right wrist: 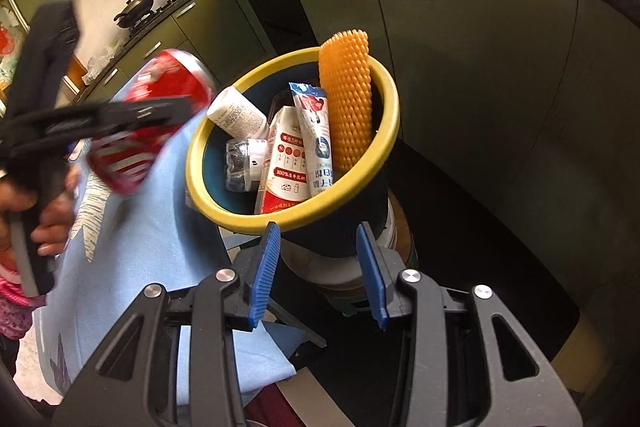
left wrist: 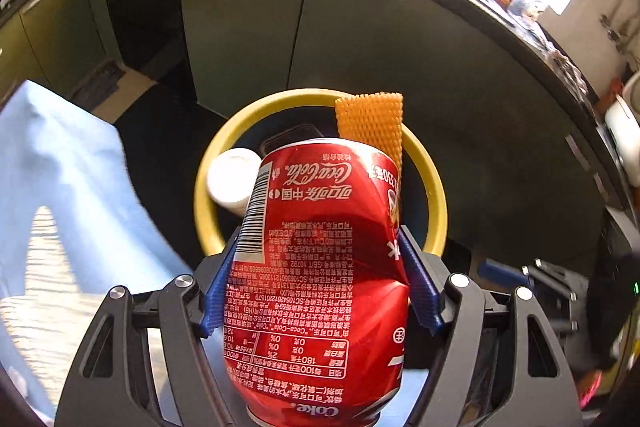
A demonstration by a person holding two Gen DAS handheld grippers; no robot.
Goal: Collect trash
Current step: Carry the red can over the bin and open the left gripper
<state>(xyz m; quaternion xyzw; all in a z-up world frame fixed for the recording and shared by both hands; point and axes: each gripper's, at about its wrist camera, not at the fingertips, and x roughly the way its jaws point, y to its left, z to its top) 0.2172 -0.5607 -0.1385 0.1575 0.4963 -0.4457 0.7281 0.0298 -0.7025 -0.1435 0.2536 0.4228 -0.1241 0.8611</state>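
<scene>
Two grippers in play. Left gripper (left wrist: 320, 267) has its jaws spread wide and clamped on a dented red Coke can (left wrist: 316, 267), blue pads pressing both sides; can sits in front of the yellow-rimmed bin (left wrist: 434, 183), its far end over the rim's near edge. Right gripper (right wrist: 318, 267) has jaws partly apart with nothing gripped; the bin's dark wall (right wrist: 340, 227) shows between the pads, contact not clear. Bin already holds an orange foam net (right wrist: 346, 99), milk carton (right wrist: 282, 167), white pouch (right wrist: 316, 135), white tube (right wrist: 238, 113) and clear bottle (right wrist: 240, 163). Open room left inside near the rim's left side. Blue cloth (right wrist: 152, 227) lies left of the bin.
</scene>
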